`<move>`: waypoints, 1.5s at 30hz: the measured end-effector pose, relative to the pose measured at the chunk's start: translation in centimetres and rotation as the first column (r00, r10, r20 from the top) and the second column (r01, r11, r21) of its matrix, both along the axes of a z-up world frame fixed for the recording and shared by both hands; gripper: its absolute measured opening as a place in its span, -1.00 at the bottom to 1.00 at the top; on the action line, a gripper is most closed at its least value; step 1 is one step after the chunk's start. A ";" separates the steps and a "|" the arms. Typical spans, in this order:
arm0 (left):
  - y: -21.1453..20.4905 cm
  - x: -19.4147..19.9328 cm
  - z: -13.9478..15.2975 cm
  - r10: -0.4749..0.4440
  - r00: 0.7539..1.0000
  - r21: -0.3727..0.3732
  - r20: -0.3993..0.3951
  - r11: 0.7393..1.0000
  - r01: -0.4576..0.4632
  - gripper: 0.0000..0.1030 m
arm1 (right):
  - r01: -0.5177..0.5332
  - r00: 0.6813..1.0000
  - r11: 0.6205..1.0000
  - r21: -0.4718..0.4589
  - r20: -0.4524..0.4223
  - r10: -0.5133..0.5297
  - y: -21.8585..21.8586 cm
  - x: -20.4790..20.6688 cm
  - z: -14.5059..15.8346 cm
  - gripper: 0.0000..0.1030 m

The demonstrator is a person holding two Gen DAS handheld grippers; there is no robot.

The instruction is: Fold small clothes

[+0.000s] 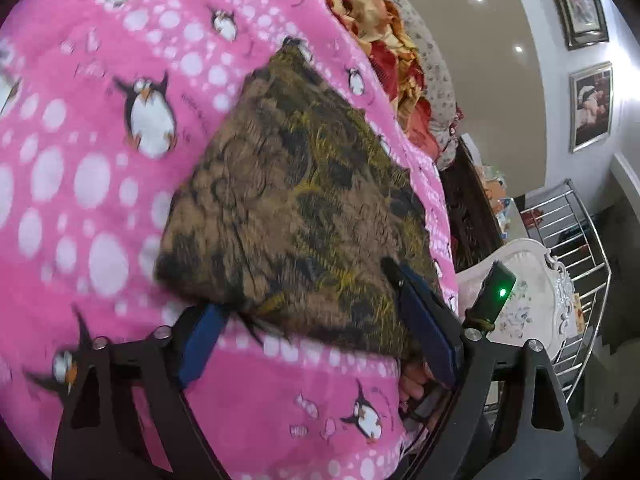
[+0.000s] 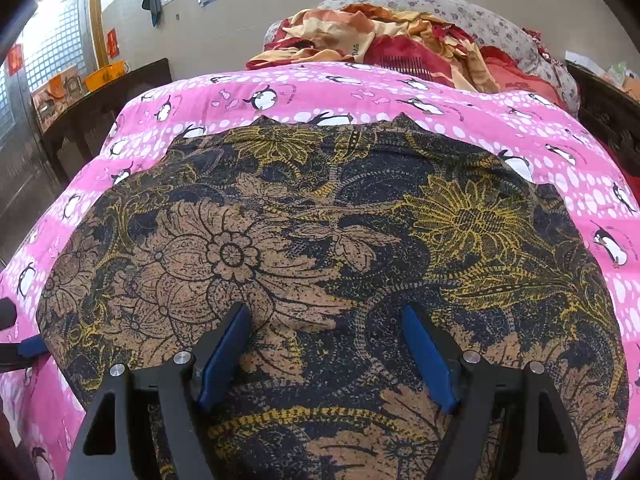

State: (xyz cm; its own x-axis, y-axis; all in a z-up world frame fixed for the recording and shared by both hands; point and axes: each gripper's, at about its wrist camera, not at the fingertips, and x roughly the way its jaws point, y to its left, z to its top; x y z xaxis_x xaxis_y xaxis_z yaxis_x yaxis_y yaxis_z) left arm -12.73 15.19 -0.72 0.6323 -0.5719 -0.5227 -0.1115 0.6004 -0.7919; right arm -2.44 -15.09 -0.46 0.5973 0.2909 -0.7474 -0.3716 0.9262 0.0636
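Observation:
A brown, black and yellow floral garment lies spread flat on a pink penguin-print blanket; it also shows in the left wrist view. My right gripper is open, its blue pads just above the garment's near middle. My left gripper is open at the garment's near edge, with one blue pad on the blanket side and the other over the cloth. The left gripper's tip also shows at the far left of the right wrist view.
A heap of red and orange bedding and a grey floral pillow lie at the far end of the bed. A dark wooden table stands at left. A white ornate headboard and metal railing are at right.

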 end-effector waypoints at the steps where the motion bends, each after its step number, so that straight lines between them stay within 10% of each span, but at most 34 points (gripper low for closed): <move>1: 0.8 0.2 0.0 0.029 1.000 -0.010 0.006 1.000 -0.029 0.56 | 0.000 1.000 1.000 0.001 0.000 0.000 0.0 0.0 0.0 0.48; 5: 1.5 0.4 -0.7 0.049 0.999 -0.066 0.001 0.997 -0.049 0.52 | 0.001 1.000 1.000 -0.002 0.000 -0.001 0.0 0.0 0.0 0.48; 8: 0.2 0.3 0.6 -0.032 0.998 0.035 0.051 0.999 0.030 0.49 | 0.003 1.000 1.000 -0.004 0.002 -0.003 0.1 -0.1 0.1 0.48; 11: 2.5 0.6 -0.3 0.083 0.996 -0.023 0.014 0.996 -0.083 0.44 | 0.003 1.000 1.000 -0.004 0.002 -0.003 0.1 -0.1 0.0 0.48; 18: 2.5 1.0 -2.2 0.101 0.993 0.049 -0.060 0.994 -0.098 -0.52 | 0.003 1.000 1.000 -0.005 0.002 -0.003 0.1 -0.1 0.0 0.48; 35: 2.2 0.4 -2.0 0.107 0.994 0.087 0.009 0.990 -0.107 -0.52 | -0.037 0.991 0.998 -0.058 -0.129 0.029 1.6 0.9 0.6 0.80; 40: 0.1 -0.2 0.5 0.110 0.990 0.269 0.082 0.954 -0.129 -0.73 | -0.050 0.983 0.996 -0.073 -0.180 0.036 2.5 3.0 4.2 0.48; 45: -4.7 -0.8 5.7 -0.024 0.957 0.488 0.289 0.864 -0.125 -0.74 | -0.148 0.968 0.986 0.075 -0.195 0.160 6.3 7.2 8.9 0.48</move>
State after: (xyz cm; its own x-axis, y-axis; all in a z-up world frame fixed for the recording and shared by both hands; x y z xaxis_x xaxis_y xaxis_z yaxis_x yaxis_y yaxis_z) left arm -13.54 10.53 4.99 0.8134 -0.2464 -0.5270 0.0249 0.9198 -0.3916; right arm 4.72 -8.80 8.45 0.3826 0.4150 -0.8255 -0.4834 0.8513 0.2040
